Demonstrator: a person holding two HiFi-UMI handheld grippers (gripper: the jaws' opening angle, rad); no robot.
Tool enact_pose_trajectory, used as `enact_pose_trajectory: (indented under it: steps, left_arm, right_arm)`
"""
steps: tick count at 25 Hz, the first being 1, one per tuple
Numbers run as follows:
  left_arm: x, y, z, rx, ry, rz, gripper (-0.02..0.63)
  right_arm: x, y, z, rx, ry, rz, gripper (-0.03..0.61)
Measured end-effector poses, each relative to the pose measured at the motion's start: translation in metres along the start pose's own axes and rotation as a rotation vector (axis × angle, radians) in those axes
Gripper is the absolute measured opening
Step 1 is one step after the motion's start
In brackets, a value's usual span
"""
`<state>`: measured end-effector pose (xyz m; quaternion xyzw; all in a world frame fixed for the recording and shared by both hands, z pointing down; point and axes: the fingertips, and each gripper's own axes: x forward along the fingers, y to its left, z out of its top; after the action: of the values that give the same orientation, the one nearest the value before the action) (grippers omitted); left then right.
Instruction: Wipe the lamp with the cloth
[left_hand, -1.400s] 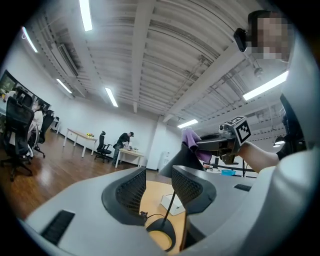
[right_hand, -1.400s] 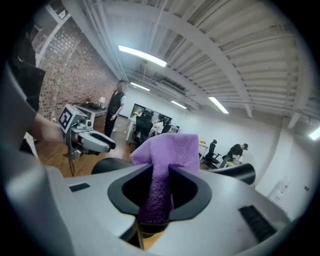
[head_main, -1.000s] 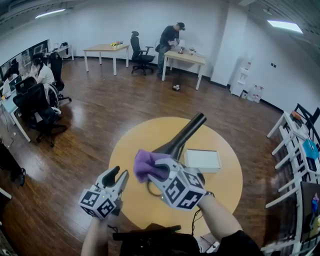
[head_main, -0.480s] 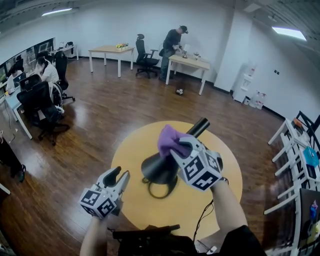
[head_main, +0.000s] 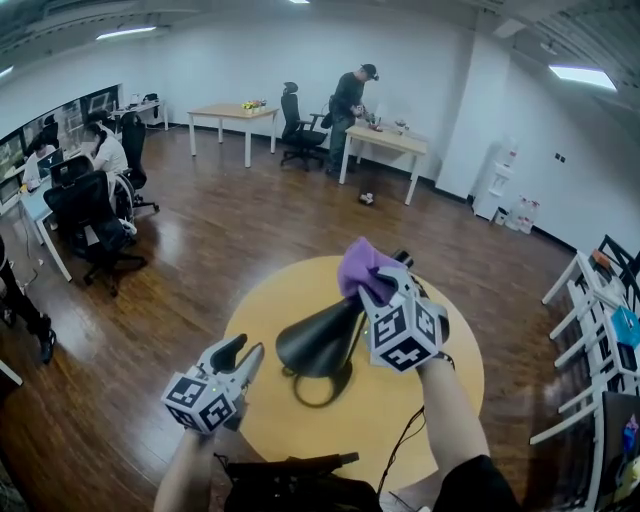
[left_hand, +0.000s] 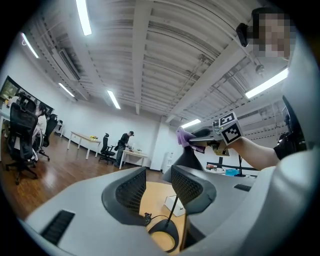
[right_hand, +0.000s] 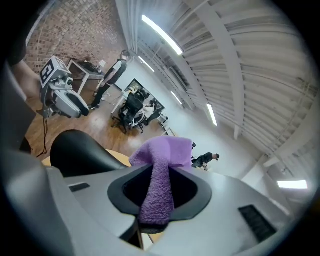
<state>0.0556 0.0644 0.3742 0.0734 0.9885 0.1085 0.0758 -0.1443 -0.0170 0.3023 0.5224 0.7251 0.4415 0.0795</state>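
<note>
1. Head view: our right gripper (head_main: 378, 290) holds the purple cloth (head_main: 362, 264) at the narrow top end of the black lamp (head_main: 318, 342), which stands on the round bench (head_main: 450, 395); a second ago the cloth was lower, by the wide shade; our left gripper (head_main: 243, 352) hovers where it was, by the bench's near edge.
2. Left gripper view: the fingers (left_hand: 131, 192) stand spread with nothing between them; the lamp's foot shows beyond the gap.
3. Right gripper view: the fingers (right_hand: 192, 192) pinch a fold of the cloth; the shade lies lower left.
</note>
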Motion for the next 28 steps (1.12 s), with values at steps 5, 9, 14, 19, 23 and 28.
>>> enact_pose_trajectory:
  steps: [5, 9, 14, 19, 23, 28]
  left_arm:
    - [0.000, -0.001, 0.002, 0.003, -0.011, 0.018, 0.160]
    - [0.005, 0.004, 0.007, -0.019, -0.048, -0.042, 0.160]
    - [0.025, 0.024, 0.002, -0.067, -0.027, -0.183, 0.160]
    - [0.041, 0.034, 0.007, -0.076, 0.026, -0.377, 0.160]
    - [0.058, 0.027, 0.013, -0.100, 0.077, -0.580, 0.160]
    - [0.070, 0.005, 0.016, -0.145, 0.097, -0.682, 0.160]
  right_arm:
    - [-0.011, 0.032, 0.014, -0.019, -0.041, 0.068, 0.094]
    - [-0.017, 0.066, 0.024, 0.065, -0.078, 0.154, 0.094]
    - [-0.030, 0.109, 0.030, 0.204, -0.094, 0.269, 0.094]
    - [-0.049, 0.127, 0.023, 0.339, -0.044, 0.235, 0.094]
    - [-0.057, 0.135, 0.019, 0.463, 0.057, 0.090, 0.094]
    - [-0.060, 0.125, 0.013, 0.479, 0.120, 0.027, 0.094]
